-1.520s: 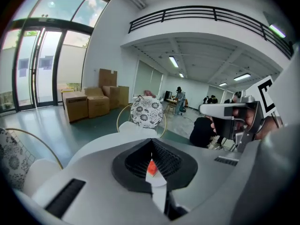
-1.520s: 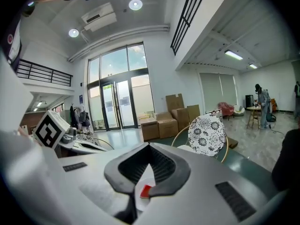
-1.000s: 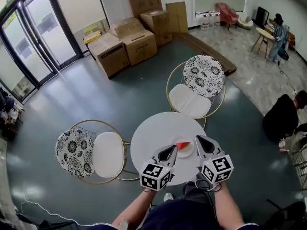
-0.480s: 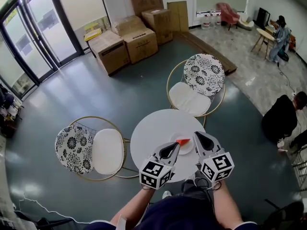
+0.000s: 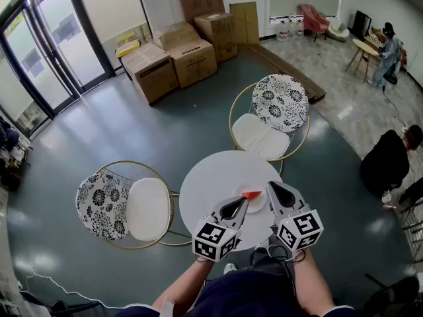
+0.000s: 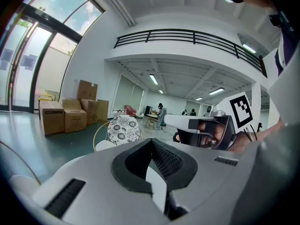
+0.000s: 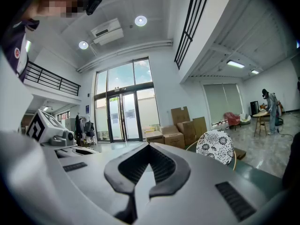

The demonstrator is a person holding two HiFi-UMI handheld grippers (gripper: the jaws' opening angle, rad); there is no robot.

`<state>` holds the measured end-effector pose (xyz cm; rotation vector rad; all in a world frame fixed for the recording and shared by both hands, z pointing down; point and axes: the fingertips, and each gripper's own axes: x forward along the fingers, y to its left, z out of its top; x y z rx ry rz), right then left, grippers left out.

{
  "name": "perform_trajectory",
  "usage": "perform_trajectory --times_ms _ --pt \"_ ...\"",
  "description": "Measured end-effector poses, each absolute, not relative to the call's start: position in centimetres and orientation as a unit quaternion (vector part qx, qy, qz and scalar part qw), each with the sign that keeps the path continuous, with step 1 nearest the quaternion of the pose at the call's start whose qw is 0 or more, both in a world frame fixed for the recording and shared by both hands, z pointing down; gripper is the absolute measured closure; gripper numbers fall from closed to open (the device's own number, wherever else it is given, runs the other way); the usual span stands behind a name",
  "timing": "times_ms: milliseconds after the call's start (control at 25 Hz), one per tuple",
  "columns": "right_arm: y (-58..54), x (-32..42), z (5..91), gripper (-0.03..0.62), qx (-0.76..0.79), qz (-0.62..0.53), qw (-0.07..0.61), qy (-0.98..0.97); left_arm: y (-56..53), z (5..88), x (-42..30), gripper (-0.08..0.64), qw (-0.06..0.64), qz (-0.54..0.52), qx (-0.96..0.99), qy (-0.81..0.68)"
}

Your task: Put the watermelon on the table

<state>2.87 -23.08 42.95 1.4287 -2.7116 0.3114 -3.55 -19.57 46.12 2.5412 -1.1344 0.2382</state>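
Down on the round white table (image 5: pixel 211 183), toward the person's side and a little right of centre: a small white plate (image 5: pixel 259 207), and lying on it the red watermelon wedge (image 5: pixel 252 194). Flat on the plate, not lifted, free of either grip. Flanked by both tongs, each held low over the table's near edge.

To the wedge's left, the left tongs (image 5: pixel 242 203), pointing up and right at it and ending just beside it; touching or not, cannot tell from the head view. To its right, the right tongs (image 5: pixel 269 188), tip over the plate's right rim, near the wedge but apart from it.

In the left gripper view: jaws drawn together at the tips, with only the hollow between the dark ribbed pads (image 6: pixel 168 161) left, and through it a sliver of white. Much the same in the right gripper view: jaws together, pads (image 7: pixel 157 164) ringing an empty hollow.

Gripped from below by bare forearms (image 5: pixel 187 288) reaching in from the picture's bottom edge.

Around the table, two gold-framed chairs with flowered backs: one beyond it (image 5: pixel 268 117), one to its left (image 5: pixel 129 207). Farther back, cardboard boxes (image 5: pixel 175 58) beside glass doors (image 5: pixel 46 51), all on a grey-green floor (image 5: pixel 132 131).
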Motion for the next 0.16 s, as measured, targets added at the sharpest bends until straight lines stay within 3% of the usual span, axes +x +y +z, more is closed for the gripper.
perform_trajectory --times_ms 160 --pt "-23.14 3.02 43.15 0.589 0.464 0.102 0.031 -0.879 -19.62 46.34 -3.44 0.554 0.176 0.084 0.896 -0.399"
